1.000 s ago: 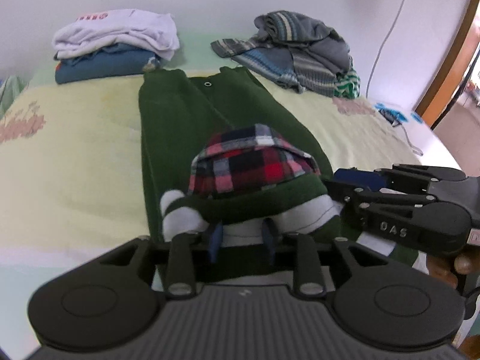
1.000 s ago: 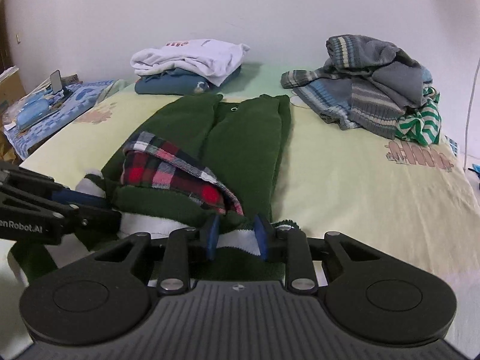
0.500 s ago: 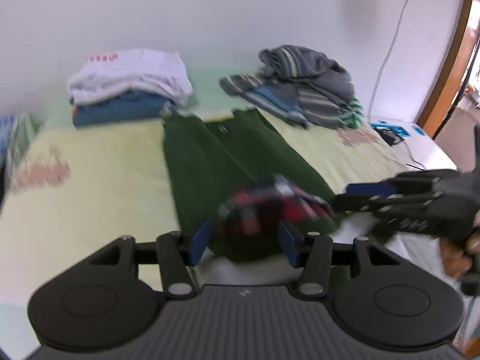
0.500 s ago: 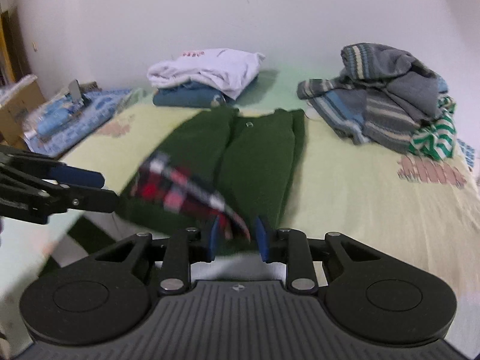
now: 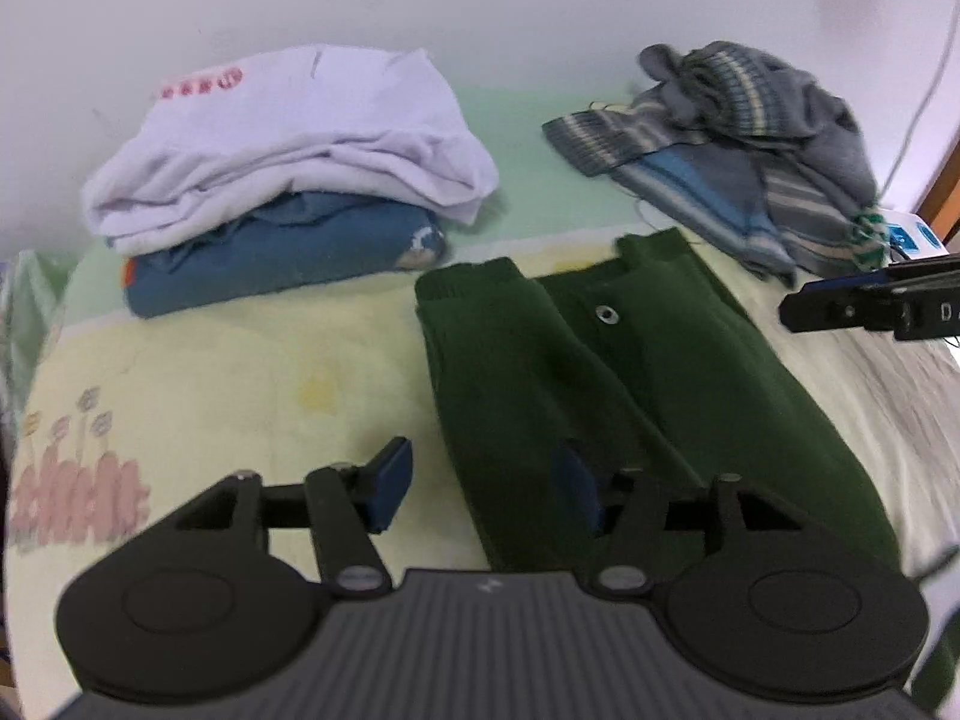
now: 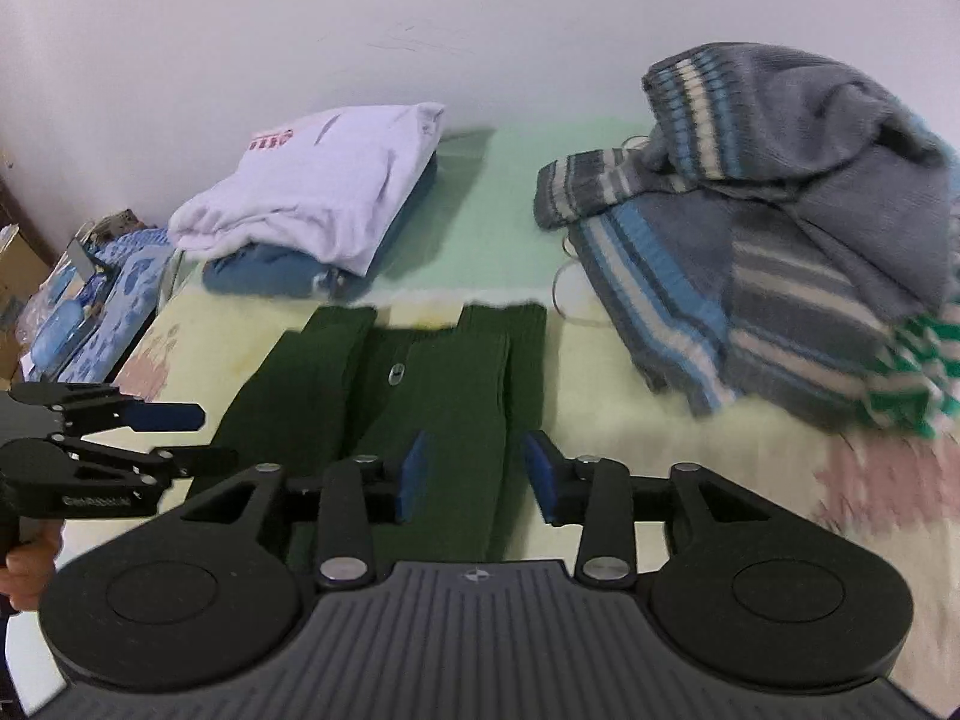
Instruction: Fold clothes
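Note:
A dark green garment (image 5: 630, 372) (image 6: 432, 396) lies flat and lengthwise on the bed, a small metal eyelet near its far end. My left gripper (image 5: 485, 489) hovers over its near left edge. Its jaws are opening, the blue pads touch no cloth, and only the garment's edge lies below the gap. My right gripper (image 6: 478, 477) hangs over the garment's right half, jaws also opening and pads clear of the fabric. Each view shows the other gripper at the side: the right gripper (image 5: 870, 306) and the left gripper (image 6: 150, 438), which a hand (image 6: 27, 564) holds.
A folded stack (image 5: 288, 138) (image 6: 318, 198), white on blue, sits at the far left by the wall. A loose pile of grey striped knitwear (image 5: 750, 180) (image 6: 780, 240) lies far right. The pale yellow bed sheet (image 5: 240, 390) spreads around. Blue clutter (image 6: 90, 312) lies off the bed's left side.
Both grippers let go of the plaid-lined end of the green garment, opened, and moved forward toward its far end. The plaid part has dropped out of both views.

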`<control>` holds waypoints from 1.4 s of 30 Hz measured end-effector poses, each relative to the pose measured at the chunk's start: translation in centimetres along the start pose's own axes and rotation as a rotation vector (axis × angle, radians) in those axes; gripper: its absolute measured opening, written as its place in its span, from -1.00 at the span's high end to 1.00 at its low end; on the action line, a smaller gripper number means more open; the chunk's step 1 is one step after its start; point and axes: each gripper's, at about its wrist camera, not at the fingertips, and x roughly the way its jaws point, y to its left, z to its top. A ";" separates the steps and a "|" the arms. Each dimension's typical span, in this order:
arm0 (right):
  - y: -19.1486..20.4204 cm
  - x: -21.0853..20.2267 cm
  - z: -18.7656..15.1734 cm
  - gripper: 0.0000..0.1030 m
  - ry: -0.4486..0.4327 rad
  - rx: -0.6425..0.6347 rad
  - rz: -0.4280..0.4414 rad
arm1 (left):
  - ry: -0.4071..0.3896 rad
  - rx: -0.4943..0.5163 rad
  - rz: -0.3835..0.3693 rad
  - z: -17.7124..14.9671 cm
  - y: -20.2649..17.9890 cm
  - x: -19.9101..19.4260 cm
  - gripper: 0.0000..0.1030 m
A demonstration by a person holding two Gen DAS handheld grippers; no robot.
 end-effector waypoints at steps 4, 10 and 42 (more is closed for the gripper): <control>-0.8 3.1 1.2 0.10 0.010 0.010 -0.023 | -0.005 0.005 -0.044 1.1 0.9 2.1 -0.15; -2.4 5.4 1.6 0.08 0.020 0.044 0.044 | -0.018 -0.001 -0.133 2.2 2.1 3.7 -0.22; -2.3 5.8 3.5 0.70 -0.004 -0.077 0.189 | -0.084 -0.075 -0.240 3.8 4.0 4.6 0.68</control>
